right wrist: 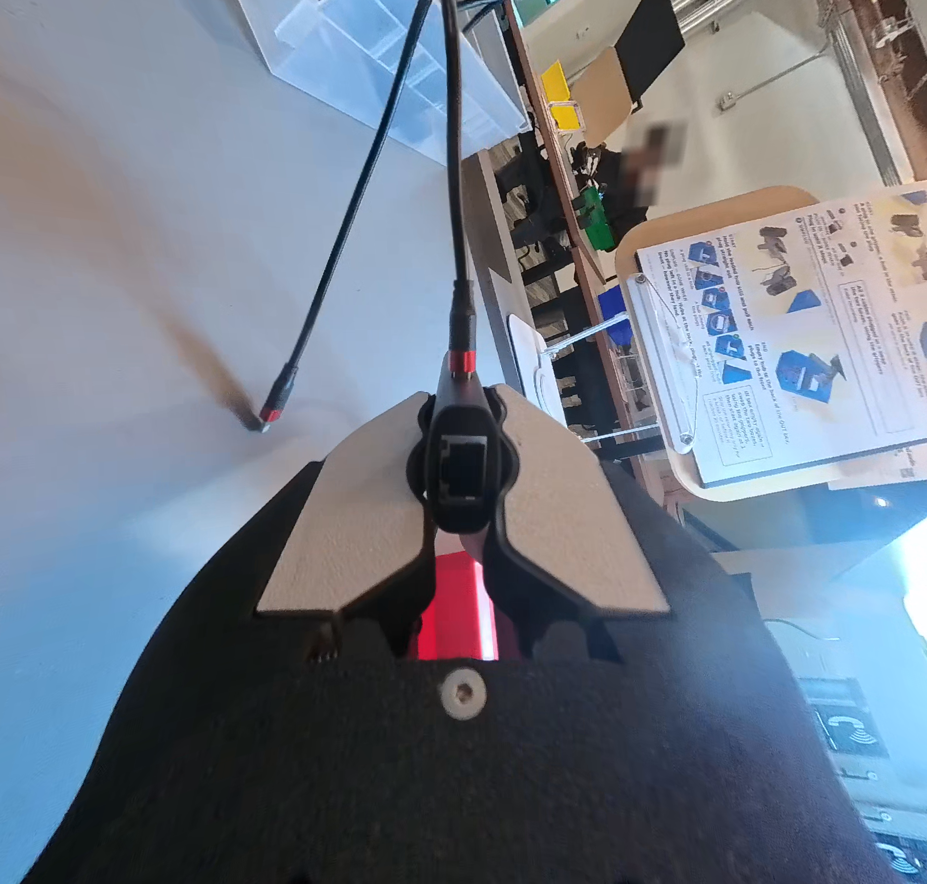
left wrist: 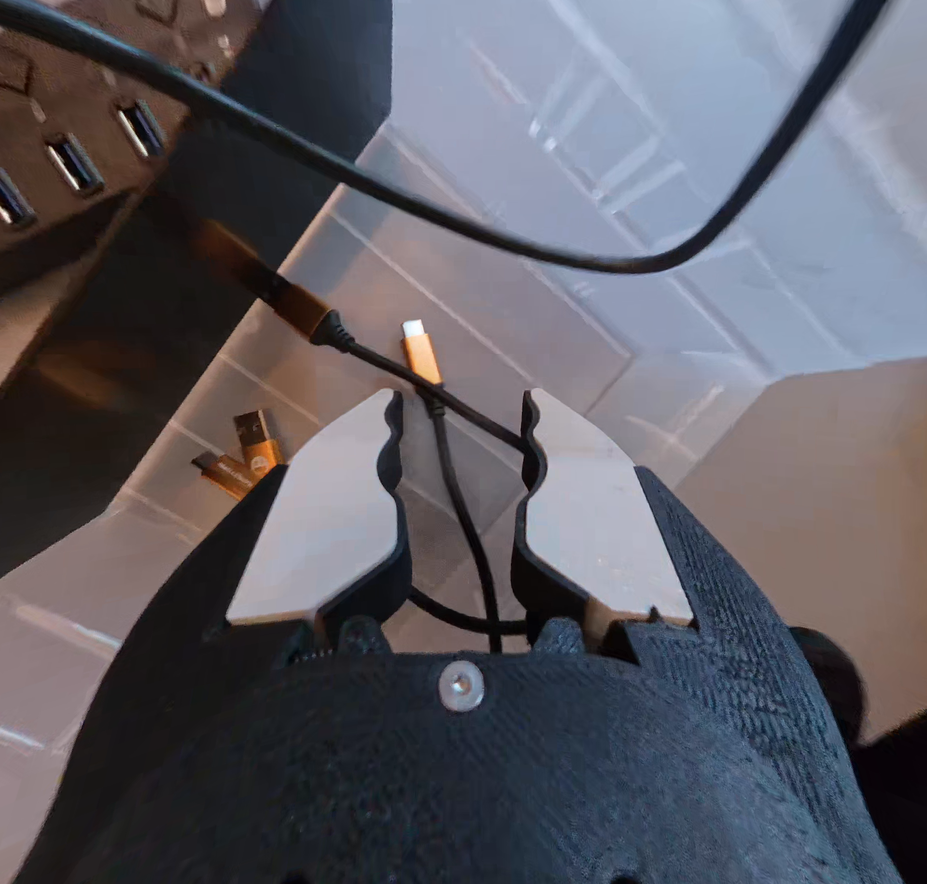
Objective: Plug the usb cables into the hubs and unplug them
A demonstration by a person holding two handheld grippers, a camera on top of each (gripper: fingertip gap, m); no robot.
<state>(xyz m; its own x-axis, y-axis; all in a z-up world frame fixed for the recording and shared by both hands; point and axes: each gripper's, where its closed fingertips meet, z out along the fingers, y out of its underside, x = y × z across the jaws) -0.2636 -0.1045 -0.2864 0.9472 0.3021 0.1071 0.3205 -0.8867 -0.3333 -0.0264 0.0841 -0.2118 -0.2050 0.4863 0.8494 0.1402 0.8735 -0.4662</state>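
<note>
A: My left claw (left wrist: 459,408) hangs open, nothing between its fingers. Just past the tips lies an orange plug (left wrist: 421,353) on a clear bin (left wrist: 652,167). Two more orange plugs (left wrist: 243,453) sit off to the left.

B: And the hub?

A: Up and left of that claw there's a dark hub (left wrist: 85,157) with a row of ports. A thick black cable (left wrist: 401,198) loops across ahead.

B: Right side?

A: My right claw (right wrist: 461,408) is clamped on a black adapter (right wrist: 462,463). Its cable (right wrist: 454,157) runs straight ahead. A second cable's red-ringed tip (right wrist: 271,416) touches the white table (right wrist: 150,208), left of the fingers.
</note>
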